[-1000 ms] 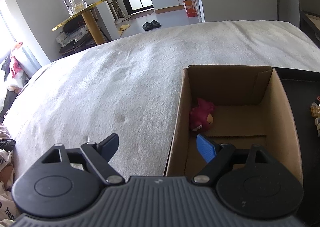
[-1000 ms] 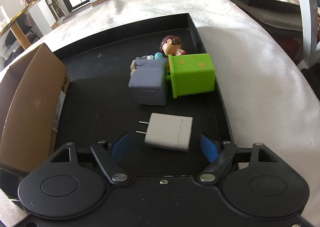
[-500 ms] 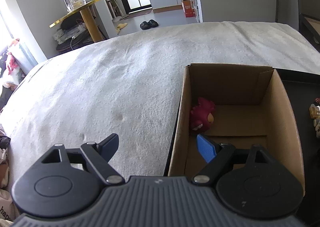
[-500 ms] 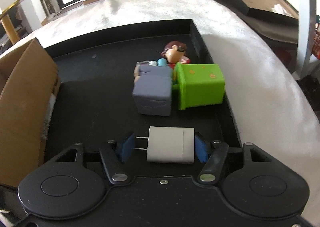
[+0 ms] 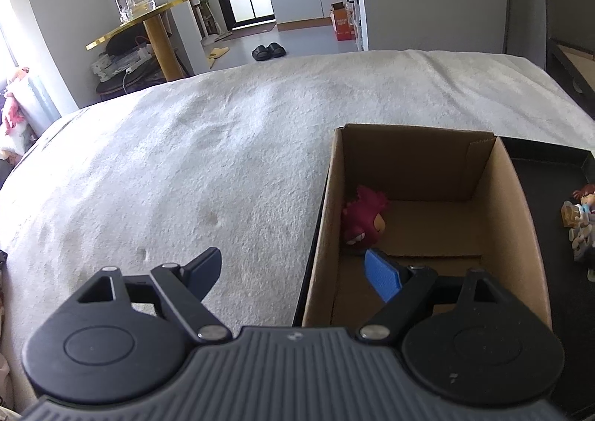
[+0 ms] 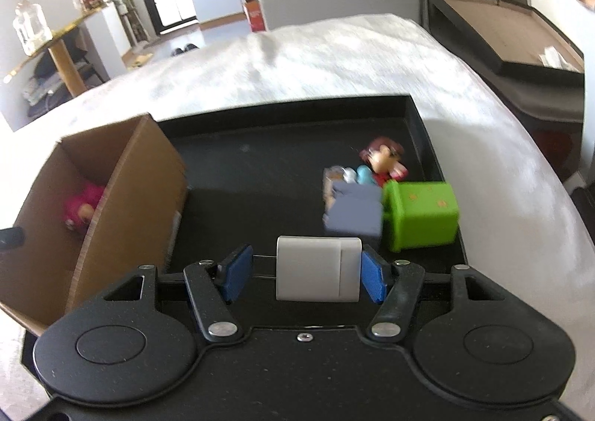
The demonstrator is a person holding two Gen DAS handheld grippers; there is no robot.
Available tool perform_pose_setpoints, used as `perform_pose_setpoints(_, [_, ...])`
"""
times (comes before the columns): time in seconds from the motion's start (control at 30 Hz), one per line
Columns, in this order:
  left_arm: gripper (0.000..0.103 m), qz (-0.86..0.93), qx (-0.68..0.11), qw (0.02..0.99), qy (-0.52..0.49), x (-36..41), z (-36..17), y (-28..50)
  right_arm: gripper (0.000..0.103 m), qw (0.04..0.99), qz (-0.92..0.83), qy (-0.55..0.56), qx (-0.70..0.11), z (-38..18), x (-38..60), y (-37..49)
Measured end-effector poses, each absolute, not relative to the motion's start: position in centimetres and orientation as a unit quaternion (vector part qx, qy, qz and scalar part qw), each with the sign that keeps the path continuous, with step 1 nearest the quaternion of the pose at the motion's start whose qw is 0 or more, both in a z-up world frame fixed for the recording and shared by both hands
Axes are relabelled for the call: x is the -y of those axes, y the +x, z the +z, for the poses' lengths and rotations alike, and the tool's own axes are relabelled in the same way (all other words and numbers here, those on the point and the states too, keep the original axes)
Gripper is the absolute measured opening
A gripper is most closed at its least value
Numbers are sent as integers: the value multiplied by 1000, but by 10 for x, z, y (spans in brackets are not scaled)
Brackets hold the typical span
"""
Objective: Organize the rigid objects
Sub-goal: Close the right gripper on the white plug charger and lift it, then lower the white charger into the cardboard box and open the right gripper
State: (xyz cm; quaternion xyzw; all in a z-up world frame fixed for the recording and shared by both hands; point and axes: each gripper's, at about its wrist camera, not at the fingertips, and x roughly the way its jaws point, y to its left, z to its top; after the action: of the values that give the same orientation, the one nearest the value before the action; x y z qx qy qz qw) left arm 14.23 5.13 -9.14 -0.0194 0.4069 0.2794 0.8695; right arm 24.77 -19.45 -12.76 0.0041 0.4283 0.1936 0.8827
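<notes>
Right wrist view: my right gripper (image 6: pixel 304 272) clamps the white charger (image 6: pixel 318 268) lengthwise, prongs pointing left; my left gripper (image 5: pixel 293 268) hangs open over the cardboard box's (image 5: pixel 517 235) left wall.

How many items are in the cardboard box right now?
1 visible: a red toy against the left wall of the box, midway back. The near floor is hidden behind the left gripper, so something might sit there.
</notes>
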Motion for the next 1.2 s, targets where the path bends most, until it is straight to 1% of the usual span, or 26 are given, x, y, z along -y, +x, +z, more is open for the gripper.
perform_pose_setpoints(0.13, [79, 275, -400, 874, -26, -52, -91, 141, 60, 887, 213, 4, -409, -116, 186, 248])
perform_pose_setpoints(0.17, [76, 275, -397, 875, -25, -52, -91, 140, 60, 889, 218, 4, -404, -114, 182, 248])
perform_pose_setpoints(0.2, [71, 275, -396, 876, -25, -52, -92, 140, 60, 889, 224, 4, -399, -111, 180, 249])
perform_pose_setpoints(0.33, [59, 271, -396, 877, -36, -55, -93, 140, 60, 893, 238, 3, -383, -101, 171, 249])
perform_pose_setpoints(0.4, [51, 270, -396, 877, -38, -57, -95, 139, 60, 894, 247, 5, -375, -97, 166, 247])
perform_pose_setpoints(0.43, [48, 268, -396, 877, -39, -57, -95, 139, 60, 894, 251, 6, -372, -95, 163, 247])
perform_pose_setpoints(0.5, [34, 263, -398, 878, -48, -59, -97, 139, 60, 894, 259, 5, -366, -92, 158, 248])
perform_pose_setpoints(0.53, [31, 260, -400, 878, -52, -60, -98, 139, 60, 894, 264, 4, -363, -90, 154, 246])
perform_pose_setpoints(0.6, [21, 251, -399, 880, -60, -62, -99, 138, 60, 893, 272, 1, -357, -86, 147, 245])
perform_pose_setpoints(0.63, [19, 246, -397, 882, -63, -62, -99, 137, 60, 893, 276, 0, -355, -84, 145, 244])
perform_pose_setpoints(0.7, [11, 238, -396, 884, -67, -62, -99, 136, 60, 893, 284, -4, -350, -82, 138, 242])
perform_pose_setpoints(0.77, [7, 232, -393, 887, -70, -62, -98, 136, 60, 892, 291, -9, -346, -80, 132, 241])
perform_pose_setpoints(1.2, [7, 215, -385, 894, -84, -69, -98, 129, 60, 878, 342, -43, -331, -76, 91, 233])
